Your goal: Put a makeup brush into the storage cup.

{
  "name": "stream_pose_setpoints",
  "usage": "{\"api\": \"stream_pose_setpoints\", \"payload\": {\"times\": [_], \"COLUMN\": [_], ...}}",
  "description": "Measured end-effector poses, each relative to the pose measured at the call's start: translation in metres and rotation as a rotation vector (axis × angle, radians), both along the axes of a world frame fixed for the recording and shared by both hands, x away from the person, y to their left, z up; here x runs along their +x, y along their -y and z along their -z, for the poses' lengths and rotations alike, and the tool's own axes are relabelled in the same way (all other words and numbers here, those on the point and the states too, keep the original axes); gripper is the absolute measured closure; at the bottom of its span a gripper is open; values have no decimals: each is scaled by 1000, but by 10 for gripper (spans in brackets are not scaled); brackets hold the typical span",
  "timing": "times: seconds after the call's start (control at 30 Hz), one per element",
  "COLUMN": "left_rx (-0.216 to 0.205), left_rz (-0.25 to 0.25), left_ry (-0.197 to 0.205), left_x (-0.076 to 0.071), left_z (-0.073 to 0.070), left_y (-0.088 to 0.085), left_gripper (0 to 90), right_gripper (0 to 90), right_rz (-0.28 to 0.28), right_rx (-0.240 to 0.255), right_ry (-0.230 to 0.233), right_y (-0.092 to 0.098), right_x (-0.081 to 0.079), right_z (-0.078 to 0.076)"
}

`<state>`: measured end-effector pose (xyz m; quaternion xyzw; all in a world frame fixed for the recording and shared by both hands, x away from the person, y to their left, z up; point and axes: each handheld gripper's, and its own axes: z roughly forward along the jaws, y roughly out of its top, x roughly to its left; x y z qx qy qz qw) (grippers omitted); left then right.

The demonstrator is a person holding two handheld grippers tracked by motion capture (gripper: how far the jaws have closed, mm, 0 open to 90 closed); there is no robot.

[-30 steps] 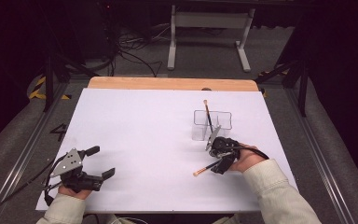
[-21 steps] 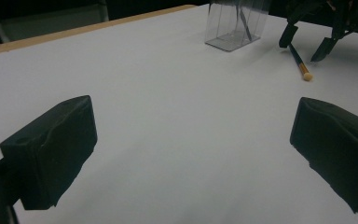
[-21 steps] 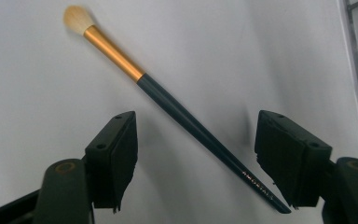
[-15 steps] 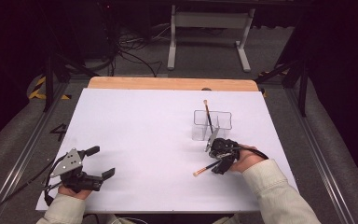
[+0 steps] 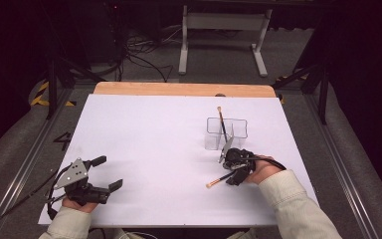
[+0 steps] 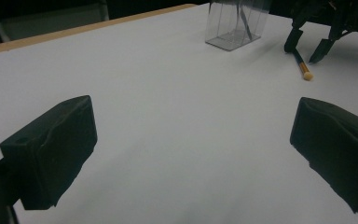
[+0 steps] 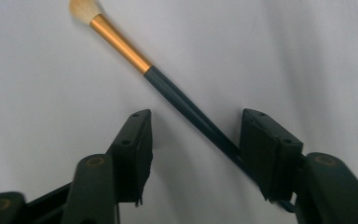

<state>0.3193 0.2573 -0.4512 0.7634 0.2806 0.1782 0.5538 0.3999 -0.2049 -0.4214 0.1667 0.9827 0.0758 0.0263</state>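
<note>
A makeup brush [image 7: 168, 88] with a dark handle, gold ferrule and pale bristles lies flat on the white table [image 5: 154, 149]. My right gripper [image 7: 196, 126] points down over the handle, which runs between its jaws. The jaws have just been closing; the right one is at the handle and the left one still stands apart, so the gripper is open. From above, the brush [image 5: 220, 179] sticks out to the left of the right gripper [image 5: 234, 174]. My left gripper [image 5: 107, 172] rests at the front left, open and holding nothing.
A clear divided container [image 5: 226, 132] stands just behind the right gripper, with another brush [image 5: 222, 122] upright in it. The left gripper view shows the container [image 6: 233, 23] and the right gripper [image 6: 307, 46] far off. A wooden strip [image 5: 179, 89] edges the table's far side.
The right gripper's jaws look slightly narrower around the brush handle. Both hands and the brush lie where they were.
</note>
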Motion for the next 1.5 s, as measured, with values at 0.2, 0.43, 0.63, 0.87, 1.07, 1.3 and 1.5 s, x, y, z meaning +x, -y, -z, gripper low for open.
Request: {"api": "stream_pose_setpoints", "payload": {"times": [0.2, 0.43, 0.63, 0.87, 1.07, 1.3, 1.5], "left_rx": [0, 1, 1, -4, -3, -2, -4], "left_rz": [1, 0, 0, 0, 0, -1, -1], "left_ry": [0, -1, -1, -4, -5, -5, -4], "left_x": [0, 0, 0, 0, 0, 0, 0], "left_z": [0, 0, 0, 0, 0, 0, 0], "left_y": [0, 0, 0, 0, 0, 0, 0], "left_gripper": [12, 12, 12, 12, 12, 12, 12], "right_gripper": [632, 799, 831, 833, 834, 834, 834], "right_rz": [15, -22, -29, -26, -28, -27, -37], "right_rx": [-17, -37, -52, -47, -18, 24, 51], "right_ry": [-10, -15, -19, -23, -11, 13, 54], "right_y": [0, -3, -5, -4, -1, 1, -1], "right_x": [-1, -5, -6, -5, -7, -10, -14], "right_z": [-2, -2, -3, -3, -10, -20, -35]}}
